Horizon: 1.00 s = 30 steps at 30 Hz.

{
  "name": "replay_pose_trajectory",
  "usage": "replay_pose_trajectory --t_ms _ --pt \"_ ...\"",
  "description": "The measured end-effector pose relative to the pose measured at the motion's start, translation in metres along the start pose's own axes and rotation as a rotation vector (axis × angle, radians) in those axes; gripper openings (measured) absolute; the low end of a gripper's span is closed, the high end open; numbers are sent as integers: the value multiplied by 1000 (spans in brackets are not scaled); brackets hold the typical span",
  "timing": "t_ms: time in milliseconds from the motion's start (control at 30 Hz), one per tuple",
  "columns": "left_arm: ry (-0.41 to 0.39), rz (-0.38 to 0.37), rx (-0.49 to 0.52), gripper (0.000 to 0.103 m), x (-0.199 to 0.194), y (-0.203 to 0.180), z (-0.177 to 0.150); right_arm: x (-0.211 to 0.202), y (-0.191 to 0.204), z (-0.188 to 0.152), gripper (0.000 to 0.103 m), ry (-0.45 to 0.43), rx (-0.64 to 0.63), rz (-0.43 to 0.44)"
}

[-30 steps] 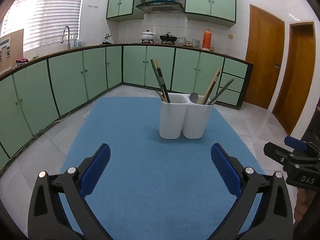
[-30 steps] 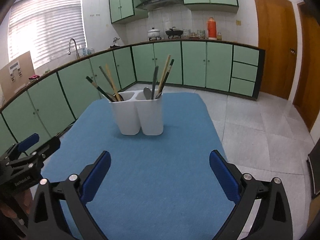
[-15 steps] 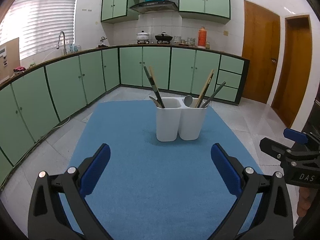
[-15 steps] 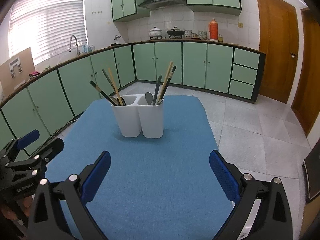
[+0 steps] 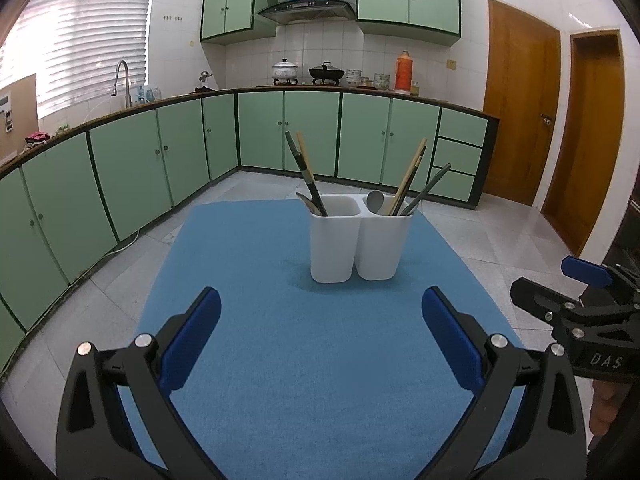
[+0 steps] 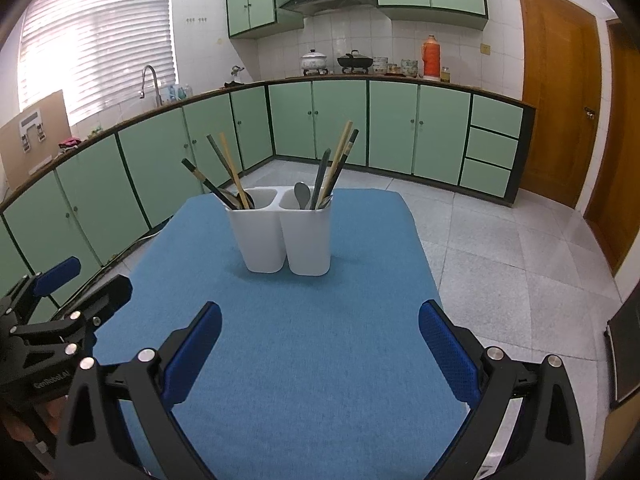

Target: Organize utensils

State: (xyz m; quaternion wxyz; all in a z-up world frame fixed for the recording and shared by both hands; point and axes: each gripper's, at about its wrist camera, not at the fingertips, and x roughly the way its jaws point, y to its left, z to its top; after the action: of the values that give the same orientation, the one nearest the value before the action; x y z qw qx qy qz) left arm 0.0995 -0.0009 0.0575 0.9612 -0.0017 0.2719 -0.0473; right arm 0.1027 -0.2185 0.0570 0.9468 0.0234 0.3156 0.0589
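A white two-compartment utensil holder (image 5: 358, 240) stands upright on the blue mat (image 5: 304, 360), also in the right wrist view (image 6: 286, 236). Its left compartment holds chopsticks (image 5: 306, 174) and a spoon; its right compartment holds a grey spoon (image 5: 375, 201), wooden chopsticks (image 5: 410, 178) and a dark utensil. My left gripper (image 5: 320, 336) is open and empty, well short of the holder. My right gripper (image 6: 320, 338) is open and empty, also short of it. Each gripper shows at the edge of the other's view.
The blue mat (image 6: 320, 360) covers a table with its edges close on both sides. Green kitchen cabinets (image 5: 120, 168) run along the left and back walls. Wooden doors (image 5: 520, 112) stand at the right. Tiled floor (image 6: 520, 248) surrounds the table.
Both grippers have drifted slightly; the holder sits a little lower and nearer the centre in both views. Both stay open and empty. The utensils have not moved.
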Motion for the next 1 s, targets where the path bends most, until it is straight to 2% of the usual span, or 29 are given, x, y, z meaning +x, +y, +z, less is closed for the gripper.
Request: replay_pose_trajectory --t_ms 1000 --pt "-7 0 -2 98 -2 -2 1 -4 3 2 97 -11 -13 5"
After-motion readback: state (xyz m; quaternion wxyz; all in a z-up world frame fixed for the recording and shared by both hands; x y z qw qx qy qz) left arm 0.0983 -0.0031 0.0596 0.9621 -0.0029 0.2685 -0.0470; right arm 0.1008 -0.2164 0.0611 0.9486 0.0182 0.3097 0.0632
